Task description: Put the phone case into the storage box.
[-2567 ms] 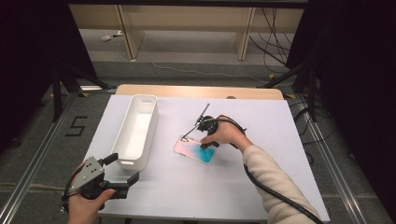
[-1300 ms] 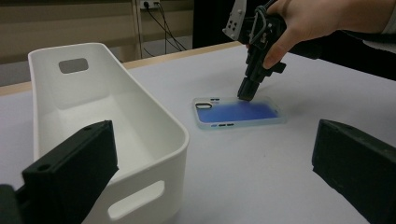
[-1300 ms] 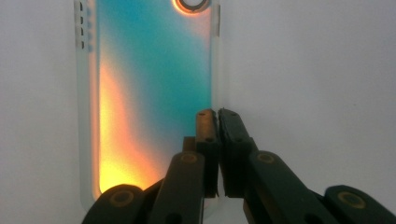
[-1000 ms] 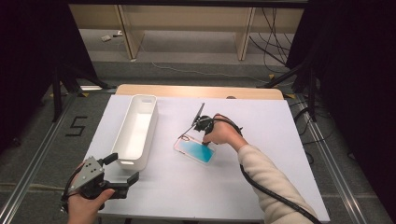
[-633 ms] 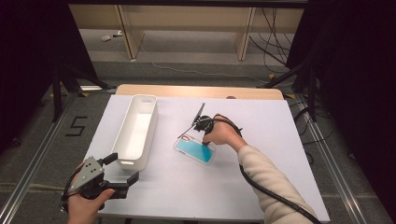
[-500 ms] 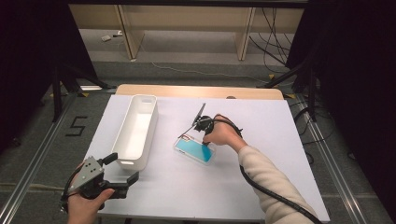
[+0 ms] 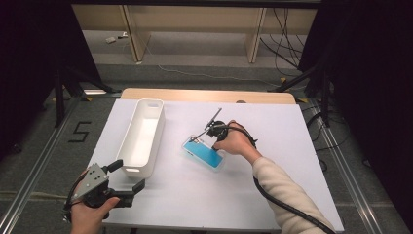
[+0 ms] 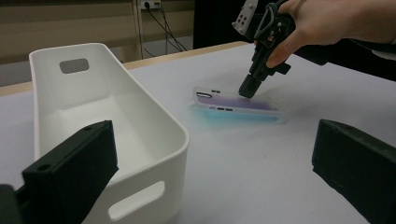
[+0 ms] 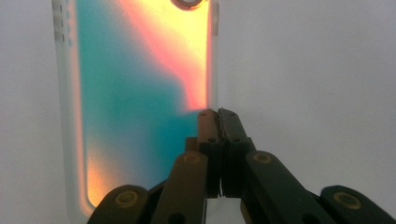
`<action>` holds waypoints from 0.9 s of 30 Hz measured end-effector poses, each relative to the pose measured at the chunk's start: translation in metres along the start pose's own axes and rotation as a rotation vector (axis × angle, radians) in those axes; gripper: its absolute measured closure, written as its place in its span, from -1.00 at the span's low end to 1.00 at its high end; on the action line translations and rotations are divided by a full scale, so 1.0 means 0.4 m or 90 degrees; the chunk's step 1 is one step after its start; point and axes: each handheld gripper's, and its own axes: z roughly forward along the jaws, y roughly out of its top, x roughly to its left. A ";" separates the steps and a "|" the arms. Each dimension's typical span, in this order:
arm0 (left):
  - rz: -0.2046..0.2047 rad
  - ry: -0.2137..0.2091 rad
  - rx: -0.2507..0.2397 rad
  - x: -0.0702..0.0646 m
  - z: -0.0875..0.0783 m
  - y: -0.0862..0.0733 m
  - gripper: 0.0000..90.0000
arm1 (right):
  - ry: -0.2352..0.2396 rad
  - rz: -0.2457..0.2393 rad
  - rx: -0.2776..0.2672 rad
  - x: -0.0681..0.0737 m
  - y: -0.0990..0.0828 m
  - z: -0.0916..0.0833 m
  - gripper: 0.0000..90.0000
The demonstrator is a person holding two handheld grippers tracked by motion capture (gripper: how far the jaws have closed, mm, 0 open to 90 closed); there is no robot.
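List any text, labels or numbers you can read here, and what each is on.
"5": black number on the floor left of the table.
Phone case: no text to read.
Bin: no label to read.

A phone case (image 7: 205, 153) lay flat on the table (image 7: 292, 161), near its middle. To its left stood a long bin (image 7: 142, 135), its length running front to back. The right gripper (image 7: 212, 130) stood over the case's far end; the left gripper (image 7: 130, 176) sat at the bin's near end, by the table's front edge.
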 end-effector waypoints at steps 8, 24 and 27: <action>0.002 0.001 0.001 0.000 0.000 0.000 -1.00 | -0.026 0.035 -0.071 0.009 -0.023 -0.027 0.99; 0.002 -0.001 0.002 -0.001 0.002 0.000 -1.00 | -0.048 0.084 -0.193 0.020 -0.060 -0.068 0.99; 0.002 -0.001 0.003 -0.001 0.002 0.000 -1.00 | -0.056 0.085 -0.218 0.023 -0.067 -0.076 0.99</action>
